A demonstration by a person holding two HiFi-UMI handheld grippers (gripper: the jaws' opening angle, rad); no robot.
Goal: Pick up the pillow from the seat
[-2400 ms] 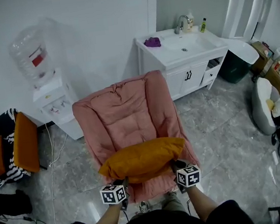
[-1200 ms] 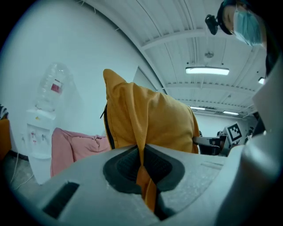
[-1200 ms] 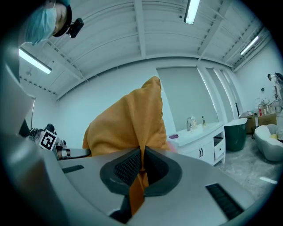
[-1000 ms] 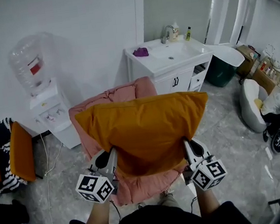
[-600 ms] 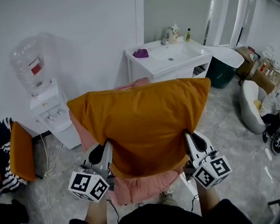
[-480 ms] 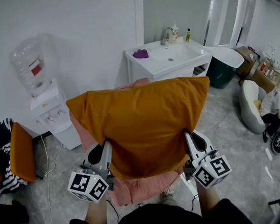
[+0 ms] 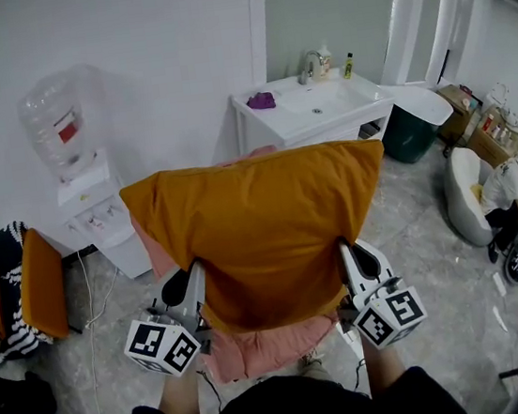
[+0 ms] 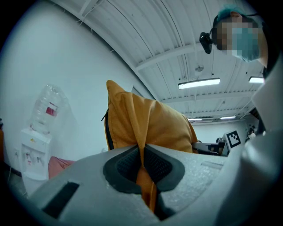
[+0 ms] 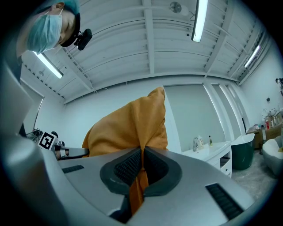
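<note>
Left gripper view puts the answer right in front of me: the left gripper (image 8: 142, 161) has its jaws closed tight on a pinched fold of the orange pillow (image 8: 146, 126), the ribbed black pads pressing the fabric from both sides, with a strip of cloth hanging below them. In the right gripper view I see the same thing: the right gripper (image 9: 141, 164) is clamped on a thin fold of the pillow's other lower corner, with no gap showing between pad and cloth.

From the head view, I have the pillow held up in the air between the two grippers, spread wide and off the pink seat (image 7: 259, 351), which shows below its lower edge and along its left side.

As for writing, I can read very little. The water bottle (image 7: 58, 114) on the white dispenser (image 7: 98, 208) carries a red label, too small to make out. The small bottle (image 7: 349, 63) on the white sink cabinet (image 7: 314, 118) is likewise illegible. Each gripper's cube shows black-and-white square markers only.
</note>
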